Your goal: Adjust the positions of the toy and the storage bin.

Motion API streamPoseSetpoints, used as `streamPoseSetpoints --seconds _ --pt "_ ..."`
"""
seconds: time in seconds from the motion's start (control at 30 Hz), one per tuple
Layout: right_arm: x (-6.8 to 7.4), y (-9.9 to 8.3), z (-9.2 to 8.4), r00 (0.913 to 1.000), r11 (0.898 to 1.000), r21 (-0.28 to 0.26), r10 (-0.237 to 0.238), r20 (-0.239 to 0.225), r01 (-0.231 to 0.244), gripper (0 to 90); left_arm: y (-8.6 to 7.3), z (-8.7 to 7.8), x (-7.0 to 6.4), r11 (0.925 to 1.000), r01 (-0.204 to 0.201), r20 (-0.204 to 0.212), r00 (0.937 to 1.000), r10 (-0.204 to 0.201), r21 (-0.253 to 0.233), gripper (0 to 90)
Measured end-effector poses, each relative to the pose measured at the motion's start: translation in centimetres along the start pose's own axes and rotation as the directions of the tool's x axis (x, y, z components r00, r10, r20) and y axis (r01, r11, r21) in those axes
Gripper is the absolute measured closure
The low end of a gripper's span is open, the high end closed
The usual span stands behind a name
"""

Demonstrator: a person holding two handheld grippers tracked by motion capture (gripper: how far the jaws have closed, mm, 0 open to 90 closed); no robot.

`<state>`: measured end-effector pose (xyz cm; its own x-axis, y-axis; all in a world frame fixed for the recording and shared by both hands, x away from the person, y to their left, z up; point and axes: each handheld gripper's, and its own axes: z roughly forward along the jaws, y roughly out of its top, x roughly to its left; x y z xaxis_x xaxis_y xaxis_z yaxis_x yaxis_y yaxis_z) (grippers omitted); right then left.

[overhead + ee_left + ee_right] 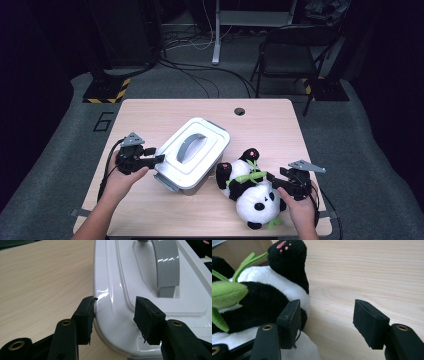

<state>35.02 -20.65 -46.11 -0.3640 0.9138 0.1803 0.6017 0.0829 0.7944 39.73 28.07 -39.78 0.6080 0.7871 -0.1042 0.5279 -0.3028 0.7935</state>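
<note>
- My left gripper (113, 311) straddles the box lid (140, 290) corner, fingers half open, gripping nothing.
- My right gripper (327, 320), half open, empty beside the panda (262, 297).
- Next, probably: close left, lift lid.

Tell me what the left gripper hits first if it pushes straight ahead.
Probably the white lidded box: the left gripper already straddles its lid's corner, so the lid's raised centre and grey handle lie just ahead.

Lidded box (192, 154) left of plush panda (252, 192), both on table (165, 112)
</note>
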Motion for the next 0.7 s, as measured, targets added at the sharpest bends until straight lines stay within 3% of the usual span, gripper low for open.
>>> streamPoseSetpoints --seconds 0.4,0.5,0.7 --pt "0.5 -0.3 0.1 0.9993 0.999 -0.005 -0.036 0.005 0.036 42.3 2.2 -0.1 -0.6 0.999 -0.02 -0.024 0.9995 0.019 -0.04 45.1" --pt "0.8 -0.4 0.1 0.9984 0.999 -0.002 -0.054 0.012 0.054 42.8 2.6 0.2 -0.9 0.9985 -0.047 -0.053 0.9976 0.045 -0.027 44.4" --pt "1.2 -0.4 0.1 0.9974 0.998 -0.01 -0.07 0.019 0.07 43.6 3.4 0.7 -1.3 0.9989 -0.041 -0.022 0.9989 0.041 -0.022 43.4"
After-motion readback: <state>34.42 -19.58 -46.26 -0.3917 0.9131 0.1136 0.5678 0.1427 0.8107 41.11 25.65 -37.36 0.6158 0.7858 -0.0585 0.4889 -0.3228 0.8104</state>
